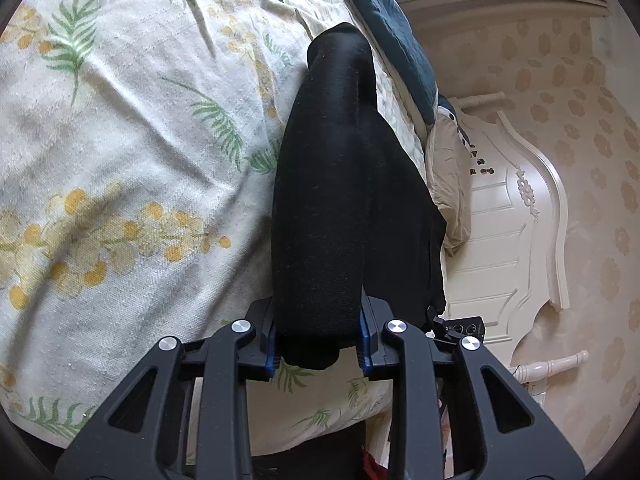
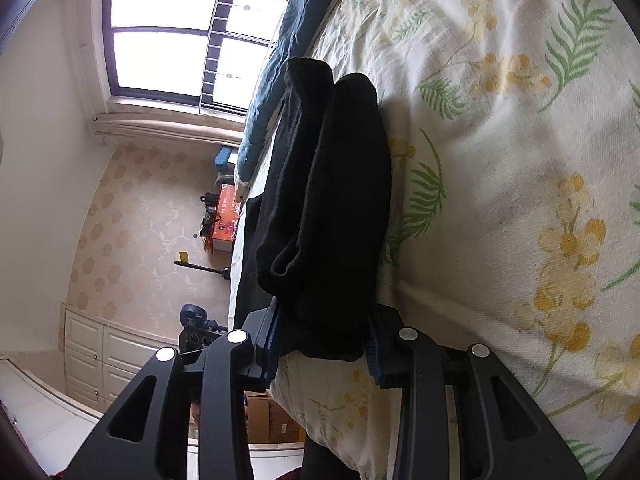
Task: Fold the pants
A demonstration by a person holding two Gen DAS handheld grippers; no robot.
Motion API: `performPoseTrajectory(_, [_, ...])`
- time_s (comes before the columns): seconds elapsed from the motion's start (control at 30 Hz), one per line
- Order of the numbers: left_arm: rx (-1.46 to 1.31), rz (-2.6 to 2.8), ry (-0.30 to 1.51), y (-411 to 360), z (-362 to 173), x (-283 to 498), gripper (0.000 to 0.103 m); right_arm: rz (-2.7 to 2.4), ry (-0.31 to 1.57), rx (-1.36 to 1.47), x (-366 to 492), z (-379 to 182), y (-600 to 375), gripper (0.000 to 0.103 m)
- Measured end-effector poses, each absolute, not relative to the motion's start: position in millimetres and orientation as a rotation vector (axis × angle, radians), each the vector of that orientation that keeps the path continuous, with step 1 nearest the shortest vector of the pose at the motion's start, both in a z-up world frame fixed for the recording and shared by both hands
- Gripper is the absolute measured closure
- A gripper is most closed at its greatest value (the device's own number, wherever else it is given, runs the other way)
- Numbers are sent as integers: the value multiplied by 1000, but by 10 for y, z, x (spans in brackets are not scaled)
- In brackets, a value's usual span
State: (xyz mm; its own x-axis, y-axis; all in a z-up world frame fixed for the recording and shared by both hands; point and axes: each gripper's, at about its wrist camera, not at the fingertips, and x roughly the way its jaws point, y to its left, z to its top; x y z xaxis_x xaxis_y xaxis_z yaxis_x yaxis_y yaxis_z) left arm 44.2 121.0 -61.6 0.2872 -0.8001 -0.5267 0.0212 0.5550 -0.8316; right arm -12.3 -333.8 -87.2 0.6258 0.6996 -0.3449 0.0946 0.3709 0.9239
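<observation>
left hand-held gripper [image 1: 320, 350] clamps narrow on a thick bunch of the black pants [image 1: 320, 220], blue pads pressing the cloth on both sides. right hand-held gripper [image 2: 326, 354] also grips a folded wad of the same pants [image 2: 328, 200], pads tight on the fabric. the pants stretch away from each gripper in a long doubled roll, lifted above the bed [image 1: 120, 160] near its edge, layers stacked side by side. bed has a cream sheet with yellow flowers and green fern leaves. further along, a dark blue quilt [image 1: 392, 20] lies by the far edge. beyond: white headboard [image 1: 512, 208], window [image 2: 168, 40].
</observation>
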Motion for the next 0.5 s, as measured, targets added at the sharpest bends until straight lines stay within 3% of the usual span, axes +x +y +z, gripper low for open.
performPoseTrajectory(0.5, [-841,-655,1149,1220,-670,398,74,457,836,1153,-158,-919,-3360,68])
